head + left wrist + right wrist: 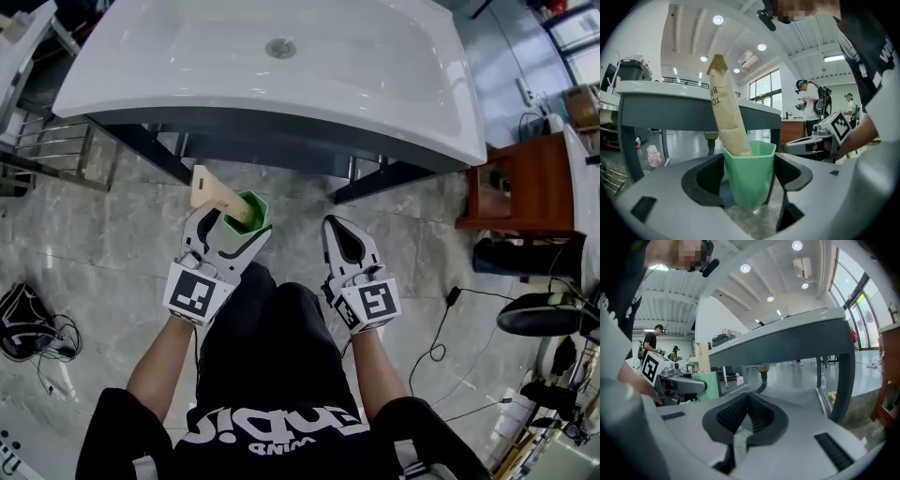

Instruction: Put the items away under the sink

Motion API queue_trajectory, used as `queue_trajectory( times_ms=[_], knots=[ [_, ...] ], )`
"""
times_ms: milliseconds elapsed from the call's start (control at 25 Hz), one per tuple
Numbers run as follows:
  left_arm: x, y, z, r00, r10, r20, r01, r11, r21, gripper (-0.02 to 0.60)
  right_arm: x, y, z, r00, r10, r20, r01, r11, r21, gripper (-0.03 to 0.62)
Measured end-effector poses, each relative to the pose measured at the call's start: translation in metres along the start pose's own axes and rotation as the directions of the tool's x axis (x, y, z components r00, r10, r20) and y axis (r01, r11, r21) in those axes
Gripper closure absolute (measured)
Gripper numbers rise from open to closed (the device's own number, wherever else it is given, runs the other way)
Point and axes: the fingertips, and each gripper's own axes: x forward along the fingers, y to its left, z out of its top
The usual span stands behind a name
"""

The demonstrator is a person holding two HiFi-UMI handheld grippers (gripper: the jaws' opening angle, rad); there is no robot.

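My left claw point(239, 220) is closed on a green cup point(749, 176), one jaw pressed against each side of it. A tan paper packet point(726, 112) stands in the cup. Its long axis runs up and leans a little to the left, and its top end rises in front of the sink point(234, 75) rim. My right claw point(745, 416) has its jaws together with nothing between them, and it hangs just beside the left one, on the far side from the packet.

The open space under the sink lies straight ahead of the cup, past the dark front edge, with the drain pipe point(763, 376) further in. The left claw is the one carrying the load and sits nearest that gap. I judge the packet stands too high to pass under the rim as it is. The cup should go lower first, then forward, kept level so the packet does not tip out.
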Motion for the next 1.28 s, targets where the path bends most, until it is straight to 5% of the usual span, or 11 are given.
queue_trajectory(
  times_ms=[680, 1280],
  knots=[
    [0.034, 0.008, -0.098, 0.996, -0.008, 0.088, 0.004, 0.999, 0.044, 0.23, 0.027, -0.024, -0.102, 0.996, -0.013, 0.085, 0.018, 0.998, -0.056, 0.576],
    [0.036, 0.009, -0.118, 0.991, 0.024, 0.133, -0.033, 0.997, 0.067, 0.23, 0.032, -0.028, -0.124, 0.988, 0.001, 0.151, 0.007, 0.999, -0.052, 0.576]
  ],
)
